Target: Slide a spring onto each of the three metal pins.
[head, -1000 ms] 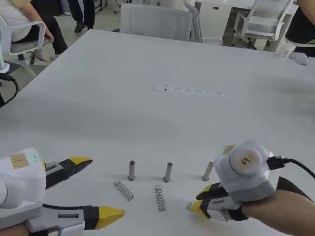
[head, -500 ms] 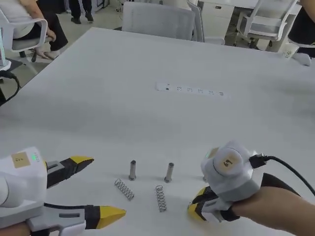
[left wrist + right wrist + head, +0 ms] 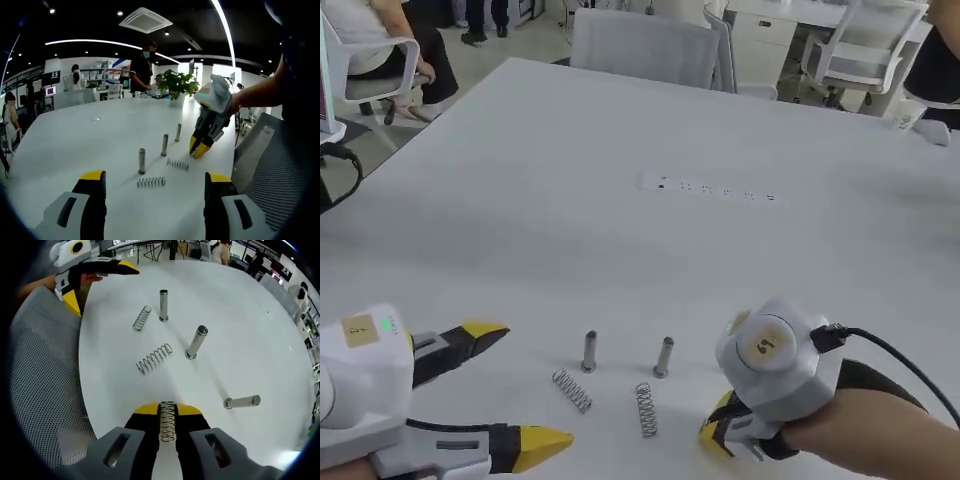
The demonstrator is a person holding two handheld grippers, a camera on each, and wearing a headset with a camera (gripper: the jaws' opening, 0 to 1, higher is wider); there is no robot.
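**Bench lot: three pins, three springs, one spring in hand**

Hazards, as I am judging them from beside the bench:
- The held spring (image 3: 167, 422) is being pinched lengthwise. A harder squeeze could be bowing the coil or shooting it out sideways, since so thin a wire is likely to be slippery.
- The pins appear to be standing loose on their bases. A spring end arriving off-centre could be tipping one over and sending it rolling.
- The third pin (image 3: 241, 401) is sitting just beside the right gripper (image 3: 167, 410), whose bulk is blocking the person's own line of sight to it, so lining up could be going wrong there.

Items:
- Right gripper: jaws are closing almost fully on the held spring, which is lying along them with its far end poking forward. The tips are hanging low over the table (image 3: 620, 230), near its front edge.
- Left gripper (image 3: 155, 182): jaws are standing wide apart, carrying nothing and touching nothing I can see. It is hovering to the left of the pins.
- First pin (image 3: 589, 350) and second pin (image 3: 663, 356): both are standing upright and bare, in a row with the third, which is also bare.
- One loose spring (image 3: 572, 388) is lying flat just in front of the first pin, and the other loose spring (image 3: 646, 408) just in front of the second.
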